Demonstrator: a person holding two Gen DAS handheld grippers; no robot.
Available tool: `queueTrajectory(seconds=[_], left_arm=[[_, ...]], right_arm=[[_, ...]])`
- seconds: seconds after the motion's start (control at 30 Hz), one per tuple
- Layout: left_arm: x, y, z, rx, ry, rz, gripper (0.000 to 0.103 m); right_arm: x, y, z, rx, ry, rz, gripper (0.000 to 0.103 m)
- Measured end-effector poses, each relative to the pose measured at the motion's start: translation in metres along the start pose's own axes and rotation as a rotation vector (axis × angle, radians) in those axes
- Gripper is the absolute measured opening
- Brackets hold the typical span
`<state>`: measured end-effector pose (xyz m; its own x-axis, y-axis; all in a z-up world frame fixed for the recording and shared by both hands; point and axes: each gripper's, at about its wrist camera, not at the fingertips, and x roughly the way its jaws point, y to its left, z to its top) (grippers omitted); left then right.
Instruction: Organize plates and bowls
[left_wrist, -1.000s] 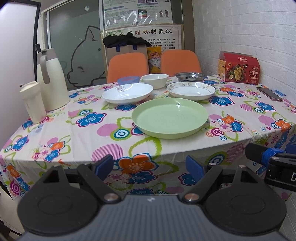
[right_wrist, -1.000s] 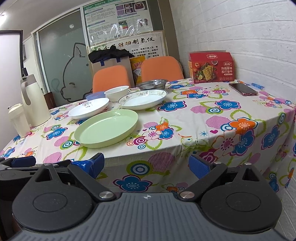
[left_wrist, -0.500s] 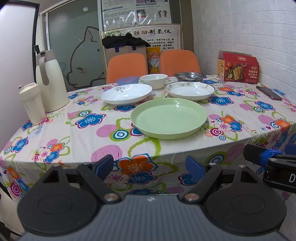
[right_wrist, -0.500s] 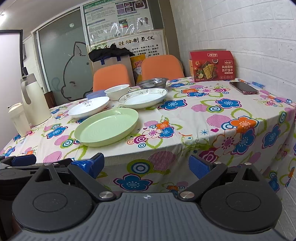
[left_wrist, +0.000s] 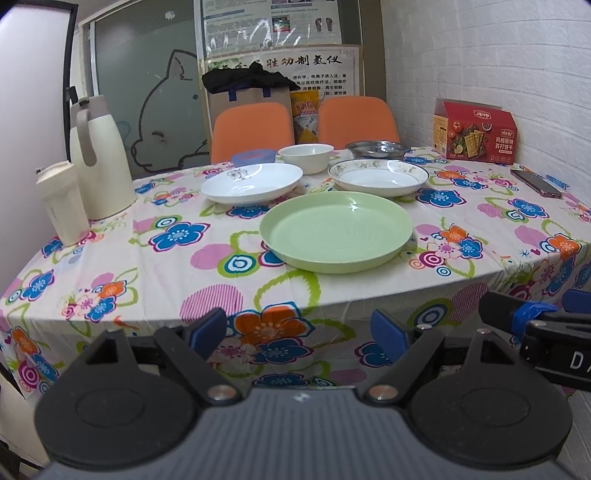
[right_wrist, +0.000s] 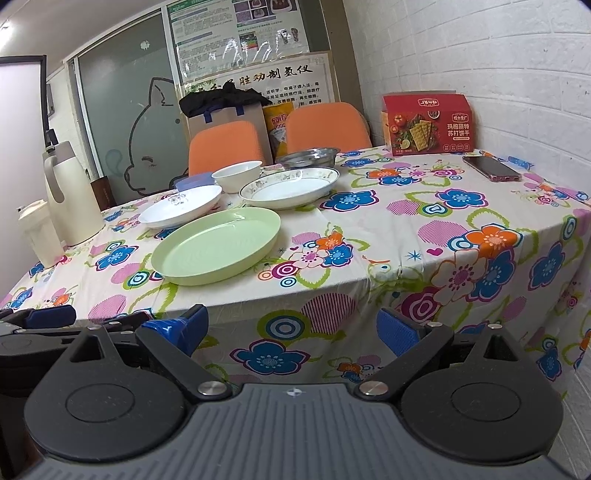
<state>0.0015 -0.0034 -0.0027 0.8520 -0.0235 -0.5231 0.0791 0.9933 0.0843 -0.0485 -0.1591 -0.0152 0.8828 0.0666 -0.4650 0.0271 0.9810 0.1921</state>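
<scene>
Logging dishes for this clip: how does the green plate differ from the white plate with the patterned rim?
The green plate is plain pale green; the patterned-rim plate is white with a floral band and dark edge line. The green plate looks wider and lies nearer the table's front edge; the patterned-rim plate lies behind it, towards the chairs. Both are empty, upright, and unstacked on the flowered tablecloth.

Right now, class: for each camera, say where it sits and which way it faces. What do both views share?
Left wrist: sits on the left gripper, before the table's near edge, facing the green plate; the right gripper shows alongside.
Right wrist: sits on the right gripper, facing across the table; the left gripper shows at lower left.
Shared: green plate, white bowl, cracker box.
</scene>
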Motion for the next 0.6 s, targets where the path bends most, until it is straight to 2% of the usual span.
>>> queueTrajectory(seconds=[0.1,0.23,0.43,0.53,0.6], left_arm=[[0.003,0.005,0.004,-0.009,-0.003,0.000,0.084],[0.016,0.021,0.016,-0.044,-0.019,0.002,0.084],[0.067,0.054,0.036,-0.120,0.091,0.007,0.084],[0.087,0.063,0.051,-0.124,0.115,0.018,0.084],[0.099,0.068,0.063,-0.131,0.128,0.000,0.084]], right_arm=[[-0.001,-0.001,0.002,-0.007,-0.010,-0.011,0.086],[0.000,-0.011,0.004,0.006,-0.066,-0.019,0.086],[0.048,-0.021,0.029,0.043,0.035,-0.009,0.085],[0.073,-0.010,0.052,0.017,0.053,0.023,0.085],[0.094,0.001,0.067,-0.024,0.064,0.045,0.085]])
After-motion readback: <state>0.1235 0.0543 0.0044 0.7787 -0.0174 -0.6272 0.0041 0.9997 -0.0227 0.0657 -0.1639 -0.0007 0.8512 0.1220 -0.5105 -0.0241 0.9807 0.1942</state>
